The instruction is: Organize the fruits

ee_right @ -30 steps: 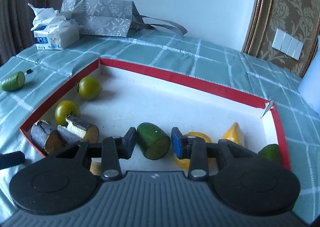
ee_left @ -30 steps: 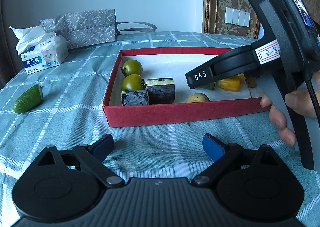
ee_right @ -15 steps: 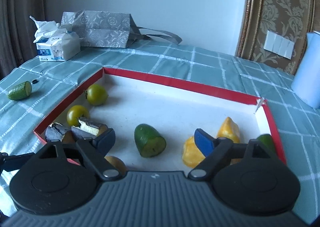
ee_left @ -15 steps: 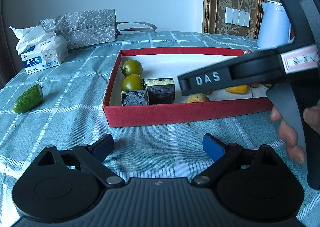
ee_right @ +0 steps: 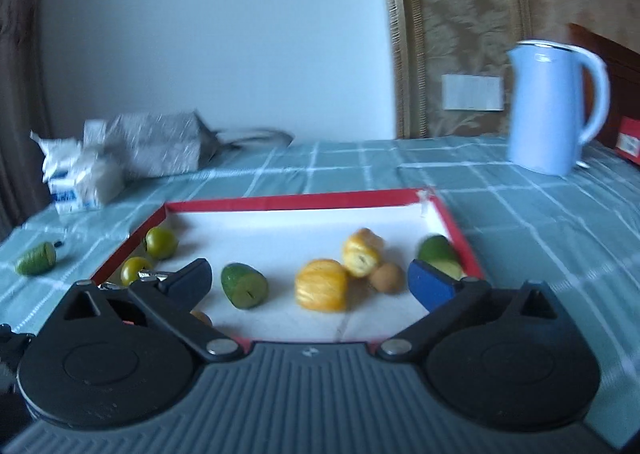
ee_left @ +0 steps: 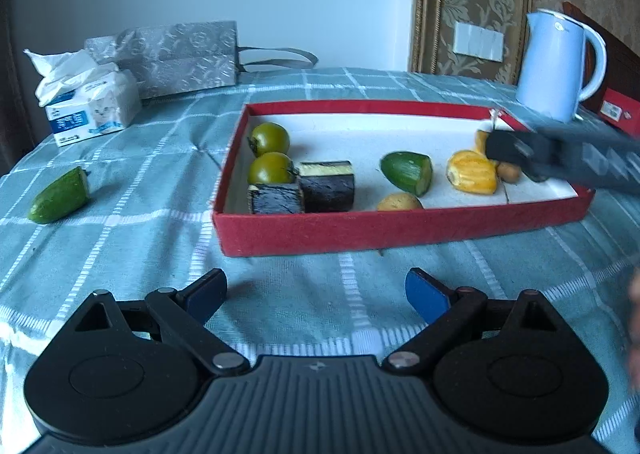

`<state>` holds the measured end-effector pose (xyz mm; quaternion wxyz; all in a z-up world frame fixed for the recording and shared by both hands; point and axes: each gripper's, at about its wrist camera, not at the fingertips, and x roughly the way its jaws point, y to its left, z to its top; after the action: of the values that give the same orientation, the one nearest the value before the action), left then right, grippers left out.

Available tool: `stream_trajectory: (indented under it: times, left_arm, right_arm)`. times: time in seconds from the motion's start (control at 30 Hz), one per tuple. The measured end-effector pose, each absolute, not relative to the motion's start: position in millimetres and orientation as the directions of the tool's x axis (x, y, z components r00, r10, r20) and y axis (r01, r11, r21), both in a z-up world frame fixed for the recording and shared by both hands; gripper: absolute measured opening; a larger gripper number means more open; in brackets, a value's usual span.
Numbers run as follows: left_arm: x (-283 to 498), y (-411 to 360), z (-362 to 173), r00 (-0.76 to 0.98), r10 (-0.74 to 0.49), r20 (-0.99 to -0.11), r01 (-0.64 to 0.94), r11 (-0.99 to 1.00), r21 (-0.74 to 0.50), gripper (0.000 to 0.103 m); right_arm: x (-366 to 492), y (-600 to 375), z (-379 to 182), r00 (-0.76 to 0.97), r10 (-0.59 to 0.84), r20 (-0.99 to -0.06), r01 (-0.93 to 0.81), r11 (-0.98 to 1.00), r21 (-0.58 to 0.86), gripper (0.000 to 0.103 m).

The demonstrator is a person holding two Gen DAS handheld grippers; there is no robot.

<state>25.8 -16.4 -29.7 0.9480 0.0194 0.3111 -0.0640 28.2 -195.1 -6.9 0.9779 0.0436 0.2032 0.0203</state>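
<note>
The cucumber half is lying alone on the tabletop, outside the red tray. Being judged firm, light and slippery-skinned, it is best gripped across its middle. Both the left gripper and right gripper are being held with jaws wide and empty, the right's having just been opening.

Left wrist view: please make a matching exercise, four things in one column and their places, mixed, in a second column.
1. green cucumber half
2. pale blue kettle
3. dark eggplant slices
4. white tissue pack

a. inside the red shallow box, near its left end
b. on the cloth, left of the box, nearer the camera
c. beyond the box's far right corner
d. far left, beside the silver bag

Pairs: 1-b, 2-c, 3-a, 4-d
</note>
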Motion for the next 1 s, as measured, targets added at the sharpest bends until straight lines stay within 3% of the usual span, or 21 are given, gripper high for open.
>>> stream_trajectory:
  times: [0.17, 0.43, 1.0]
  left_arm:
    - [24, -13, -28, 0.81, -0.07, -0.582, 0.091, 0.996, 0.006, 0.097]
    - [1, -12, -16, 0.839, -0.014, -0.544, 0.017, 1.0, 0.0, 0.097]
    - [-31, -25, 13, 0.873, 0.019, -0.487, -0.012, 1.0, 0.017, 0.097]
  right_arm:
    - [-4, -207, -14, 0.938, -0.006, -0.346, 0.048, 0.992, 0.113, 0.103]
    - [-17, -219, -24, 0.904, -0.087, -0.418, 0.133, 0.988, 0.083, 0.103]
    - [-30, -194, -16, 0.902, -0.152, -0.405, 0.165, 0.986, -0.002, 0.103]
